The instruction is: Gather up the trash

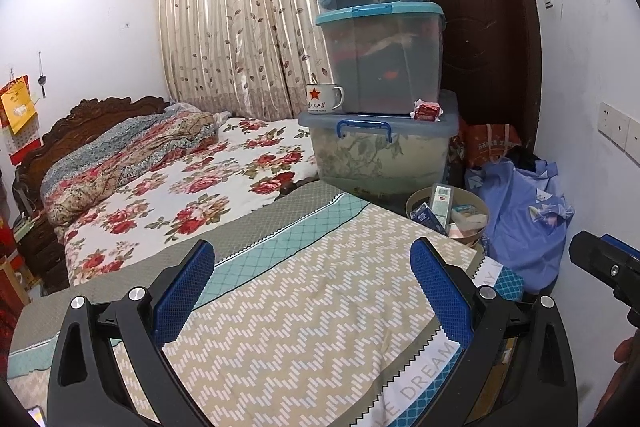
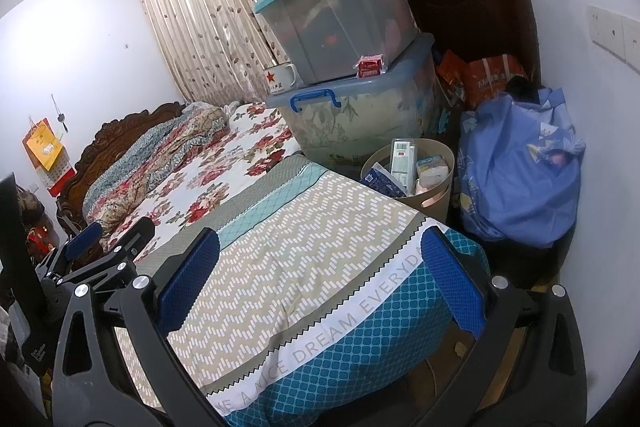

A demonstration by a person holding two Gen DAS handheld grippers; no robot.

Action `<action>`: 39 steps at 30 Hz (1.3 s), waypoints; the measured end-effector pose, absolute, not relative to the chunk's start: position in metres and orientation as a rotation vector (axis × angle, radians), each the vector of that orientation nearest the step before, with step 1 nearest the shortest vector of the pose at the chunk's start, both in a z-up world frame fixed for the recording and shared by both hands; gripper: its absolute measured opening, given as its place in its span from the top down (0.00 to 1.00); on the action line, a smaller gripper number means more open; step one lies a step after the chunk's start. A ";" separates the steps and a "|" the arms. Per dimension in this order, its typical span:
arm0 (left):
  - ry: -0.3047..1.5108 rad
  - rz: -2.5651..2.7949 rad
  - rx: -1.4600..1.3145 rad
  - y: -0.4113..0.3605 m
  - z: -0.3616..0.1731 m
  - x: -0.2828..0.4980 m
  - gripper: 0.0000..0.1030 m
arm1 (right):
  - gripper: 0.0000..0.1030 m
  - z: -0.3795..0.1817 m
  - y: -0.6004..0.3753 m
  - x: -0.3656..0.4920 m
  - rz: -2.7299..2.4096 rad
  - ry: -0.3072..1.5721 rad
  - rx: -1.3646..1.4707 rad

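**Both grippers empty, bin already part full**

The round beige waste bin [image 2: 412,183] stands on the floor at the far corner of the folded quilt [image 2: 304,267], around 1 o'clock from the right gripper [image 2: 320,283]. It already holds a white carton, a blue packet and some pale wrappers, standing on end as if dropped in from above. Its place beside the bed looks chosen so either hand can reach it without a stretch.

What may still count as trash, to my eye, is the small red packet [image 1: 428,110] on the lid of the lowest storage box [image 1: 380,151], touching the box stacked above, at about 12 o'clock from the left gripper [image 1: 312,291]. Beside it at 11 o'clock sits a white enamel mug [image 1: 322,99] with a red star, which looks like a keeper.

Both grippers hang above the quilt with jaws spread wide and nothing between the blue pads. From the left wrist view the right gripper shows only as a black body at 3 o'clock. I take the open, level pose as readiness to reach forward.

Further out, a blue cloth bundle [image 2: 516,171] leans in the corner at 2 o'clock, and the flowered bed [image 1: 180,187] runs off towards 10 o'clock under drawn curtains [image 1: 232,11]
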State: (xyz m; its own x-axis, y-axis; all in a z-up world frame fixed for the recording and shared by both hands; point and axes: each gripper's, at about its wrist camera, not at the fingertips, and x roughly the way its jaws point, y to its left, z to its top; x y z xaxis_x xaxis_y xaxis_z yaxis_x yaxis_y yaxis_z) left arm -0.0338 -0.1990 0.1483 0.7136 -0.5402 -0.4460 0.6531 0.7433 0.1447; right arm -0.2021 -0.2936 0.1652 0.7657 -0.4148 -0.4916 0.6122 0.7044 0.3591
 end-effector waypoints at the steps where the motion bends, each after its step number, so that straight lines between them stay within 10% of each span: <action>1: 0.394 -0.669 0.304 -0.199 0.148 -0.034 0.08 | 0.03 0.165 -0.294 -0.202 -0.588 0.395 0.534; 39: 0.414 -0.656 0.319 -0.205 0.140 -0.033 0.08 | 0.03 0.163 -0.294 -0.200 -0.585 0.400 0.537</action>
State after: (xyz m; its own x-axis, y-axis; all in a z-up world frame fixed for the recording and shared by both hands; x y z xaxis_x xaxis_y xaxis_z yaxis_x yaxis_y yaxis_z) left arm -0.0333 -0.2051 0.1403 0.7161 -0.5198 -0.4658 0.6443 0.7489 0.1548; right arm -0.2003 -0.2943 0.1635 0.7649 -0.4103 -0.4966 0.6116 0.7047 0.3598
